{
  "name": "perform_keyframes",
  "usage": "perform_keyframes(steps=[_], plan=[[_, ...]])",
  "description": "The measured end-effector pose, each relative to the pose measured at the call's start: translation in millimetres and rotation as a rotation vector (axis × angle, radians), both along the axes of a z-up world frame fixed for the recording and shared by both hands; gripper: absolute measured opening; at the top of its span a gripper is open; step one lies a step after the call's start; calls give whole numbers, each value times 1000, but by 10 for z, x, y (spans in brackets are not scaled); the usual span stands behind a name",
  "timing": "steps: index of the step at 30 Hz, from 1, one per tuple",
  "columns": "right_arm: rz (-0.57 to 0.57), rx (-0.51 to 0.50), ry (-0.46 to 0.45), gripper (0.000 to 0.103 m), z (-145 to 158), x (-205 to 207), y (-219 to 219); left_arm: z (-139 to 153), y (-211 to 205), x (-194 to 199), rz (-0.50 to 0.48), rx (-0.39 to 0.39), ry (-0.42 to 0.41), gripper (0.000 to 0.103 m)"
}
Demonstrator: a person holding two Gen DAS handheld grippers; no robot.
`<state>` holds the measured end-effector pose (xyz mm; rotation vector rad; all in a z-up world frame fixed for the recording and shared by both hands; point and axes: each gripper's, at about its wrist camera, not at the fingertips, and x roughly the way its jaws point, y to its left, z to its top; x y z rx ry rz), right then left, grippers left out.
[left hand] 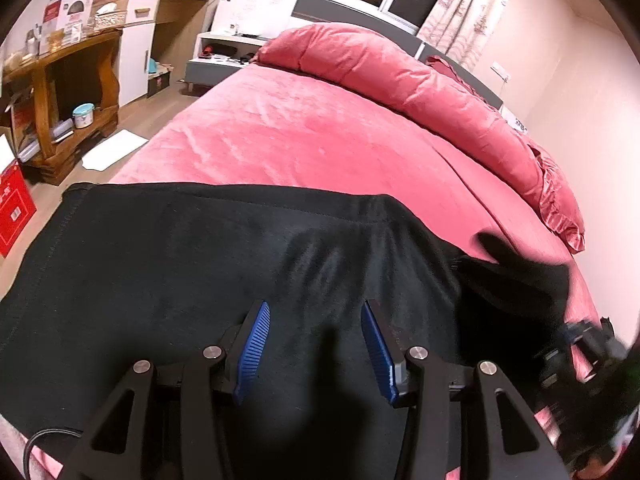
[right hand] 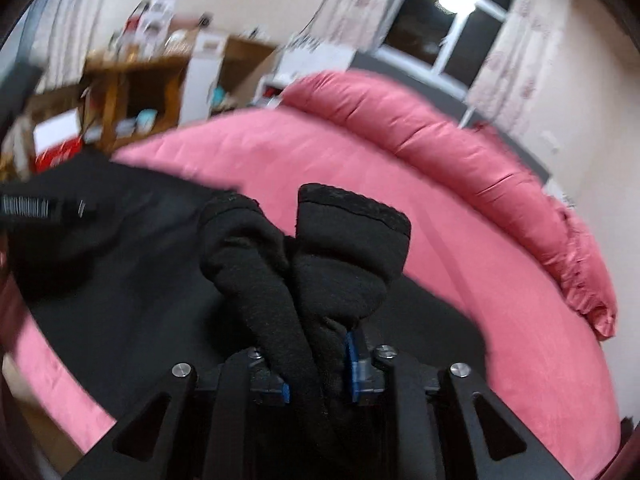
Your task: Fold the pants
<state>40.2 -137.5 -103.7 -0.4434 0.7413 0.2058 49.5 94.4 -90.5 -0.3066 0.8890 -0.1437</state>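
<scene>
Black pants (left hand: 200,264) lie spread flat across the near end of the bed (left hand: 304,136), on its pink cover; hemmed edge runs along the far side of the fabric, toward the rolled pink duvet (left hand: 400,76) at the head end.

Left hand-held gripper (left hand: 316,344): jaws wide apart, blue ribbed pads (left hand: 253,354) clear on both sides, nothing between them; it hovers over the middle of the pants, angled down; can't tell if the tips touch the cloth.

Right hand-held gripper (right hand: 318,364): jaws narrow, clamped on a bunched fold of the pants (right hand: 304,264); the cloth rises out between the blue pads (right hand: 352,360) in two thick lobes, lifted above the flat part of the garment; right wrist view is motion-blurred. Same gripper shows at the lower right edge of the left wrist view (left hand: 576,344), blurred, with black fabric pulled up toward it.

Left gripper's black body (right hand: 40,208) shows at the left edge of the right wrist view, over the pants.

Background: wooden shelf unit (left hand: 72,92) with clutter left of the bed; red box (left hand: 14,212) on the floor; window (right hand: 444,28) with patterned curtains behind the headboard.
</scene>
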Motion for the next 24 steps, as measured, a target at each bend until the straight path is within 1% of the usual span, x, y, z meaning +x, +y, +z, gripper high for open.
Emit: perform_keyframes(steps=[1,2,3,4,6,7,9,10,11,12,13,14,15,16,18,20,21,22,23,24], plan=[[12,-7,32,34,-72,7,0,-7,-18,1,-6,2,2,48],[33,-1,66,39,-112,32,-15,-11,-25,0,-11,0,4,48],[62,29,104,48,-120,10,-37,-16,-38,2,-17,-6,8,48],[91,73,135,54,-94,-21,-68,-18,-50,0,-20,-13,9,48],[145,218,210,55,29,-67,-221,-19,-76,0,-28,-31,16,48],[154,273,222,55,87,-86,-306,-16,-104,1,-41,-50,19,48],[165,429,201,55,277,-117,-557,0,-189,10,-80,-100,23,48],[154,503,180,55,371,-117,-704,18,-269,29,-114,-140,30,48],[105,564,141,55,447,-95,-893,33,-323,46,-138,-171,32,49],[44,584,105,55,479,-55,-1034,57,-400,70,-165,-201,32,51],[-33,581,72,54,483,8,-1168,77,-478,96,-184,-223,32,55],[-119,553,53,52,446,95,-1289,86,-585,139,-204,-248,40,61],[-194,524,59,41,369,196,-1392,79,-702,196,-223,-266,60,62],[-230,518,72,31,299,257,-1447,71,-772,229,-233,-269,72,62],[-275,538,109,30,133,378,-1535,6,-977,353,-252,-245,124,62],[-290,554,139,30,-1,457,-1520,-73,-1101,433,-263,-211,169,58],[-287,559,146,30,-48,422,-1478,-110,-1146,455,-271,-202,189,52],[-284,556,154,30,-106,413,-1439,-153,-1185,465,-281,-206,205,28],[-286,538,162,30,-166,426,-1398,-196,-1220,470,-301,-211,225,17],[-285,525,166,30,-173,443,-1366,-204,-1242,459,-311,-206,229,16]])
